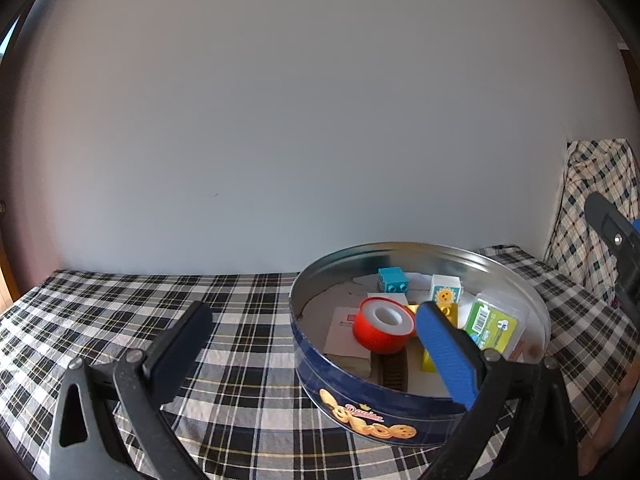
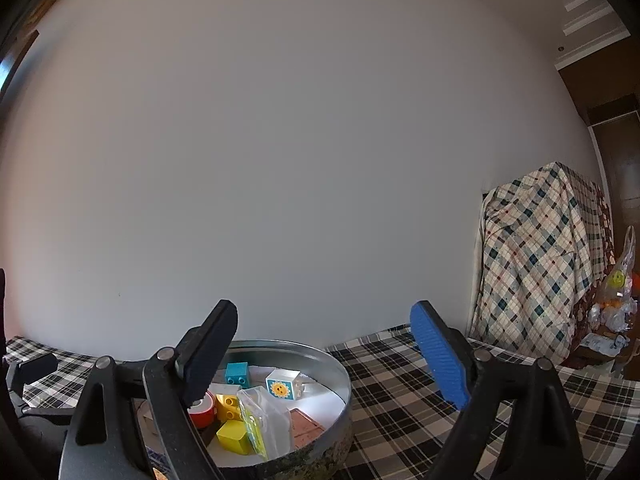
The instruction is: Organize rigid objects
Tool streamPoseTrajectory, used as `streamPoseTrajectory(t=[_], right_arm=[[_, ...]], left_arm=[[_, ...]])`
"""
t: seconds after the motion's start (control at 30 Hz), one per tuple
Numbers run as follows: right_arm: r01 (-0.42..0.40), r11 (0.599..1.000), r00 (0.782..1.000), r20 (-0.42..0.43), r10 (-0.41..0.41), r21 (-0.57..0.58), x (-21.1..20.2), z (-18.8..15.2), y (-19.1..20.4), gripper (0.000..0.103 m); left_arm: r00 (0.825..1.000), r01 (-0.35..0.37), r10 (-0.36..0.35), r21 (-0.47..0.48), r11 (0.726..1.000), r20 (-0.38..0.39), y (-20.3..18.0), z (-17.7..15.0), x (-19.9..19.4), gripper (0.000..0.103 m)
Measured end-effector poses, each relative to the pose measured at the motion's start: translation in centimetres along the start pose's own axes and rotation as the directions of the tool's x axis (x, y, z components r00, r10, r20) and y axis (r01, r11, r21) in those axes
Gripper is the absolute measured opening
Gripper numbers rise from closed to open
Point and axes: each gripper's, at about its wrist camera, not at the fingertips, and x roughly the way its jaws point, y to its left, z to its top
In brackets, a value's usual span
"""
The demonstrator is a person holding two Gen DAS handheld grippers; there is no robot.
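Observation:
A round blue cookie tin (image 1: 360, 396) stands lidless on the plaid table. Inside lie a red tape roll (image 1: 380, 330), a teal brick (image 1: 393, 280), a white cube with a sun face (image 1: 445, 292), a clear box with a green label (image 1: 494, 324) and yellow bricks (image 1: 428, 360). My left gripper (image 1: 314, 312) is open, its blue finger (image 1: 444, 356) over the tin's near side and its black finger over the cloth. The right wrist view shows the tin (image 2: 320, 354) low and left, with the sun cube (image 2: 285, 388) and clear box (image 2: 266, 424). My right gripper (image 2: 324, 312) is open and holds nothing.
A black-and-white plaid cloth (image 1: 240, 320) covers the table up to a plain grey wall. Furniture draped in plaid fabric (image 2: 540, 264) rises past the table's right end, with plastic bags (image 2: 616, 300) beside it. Cloth stretches left of the tin (image 1: 120, 300) and right of it (image 2: 480, 400).

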Motion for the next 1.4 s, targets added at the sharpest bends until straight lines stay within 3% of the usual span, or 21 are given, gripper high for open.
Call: streamPoseTrajectory(t=[0.33,1.4], right_arm=[[-0.012,0.999,1.000,0.028,0.014,-0.042,-0.9,0.1,0.6,0.091],[0.003,1.000,0.999,0.043,-0.002,-0.028,-1.2,0.1,0.1,0.094]], left_arm=[[1.000,0.003,-0.003,0.008,1.000,0.003,0.2,0.0,-0.2,0.103],[0.999,-0.028,0.028,0.008,1.000,-0.025,0.4,-0.2,0.0,0.103]])
